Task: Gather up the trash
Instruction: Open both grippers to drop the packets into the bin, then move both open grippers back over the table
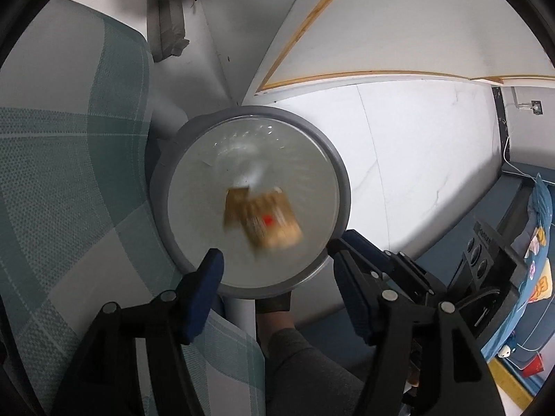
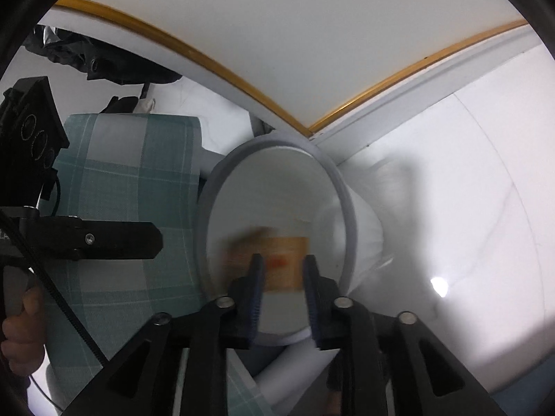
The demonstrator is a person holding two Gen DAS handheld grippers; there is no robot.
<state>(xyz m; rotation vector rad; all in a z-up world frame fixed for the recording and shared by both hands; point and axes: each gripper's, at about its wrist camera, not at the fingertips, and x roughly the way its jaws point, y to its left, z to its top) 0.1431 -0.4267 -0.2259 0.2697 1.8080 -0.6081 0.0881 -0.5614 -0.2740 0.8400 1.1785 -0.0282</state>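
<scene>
A round bin with a grey rim (image 1: pixel 343 187) and a clear liner stands on the floor below both grippers. Inside it is a brown cardboard piece (image 1: pixel 267 222) with a red mark, blurred and touching neither gripper. My left gripper (image 1: pixel 275 248) hangs over the bin's near rim, its blue-padded fingers wide apart with nothing between the pads. In the right wrist view the bin rim (image 2: pixel 349 215) and the blurred cardboard (image 2: pixel 277 253) show behind my right gripper (image 2: pixel 283 259), whose jaws stand a little apart and grip nothing. The left gripper's finger (image 2: pixel 114 239) reaches in from the left.
A green plaid cushion (image 1: pixel 69 173) (image 2: pixel 121 190) presses against the bin's left side. White floor tiles (image 1: pixel 416 156) and a white wall with yellow trim (image 1: pixel 312 24) lie beyond. A person's grey-trousered leg (image 1: pixel 298 357) is just below the bin. A red cup (image 1: pixel 532 367) sits far right.
</scene>
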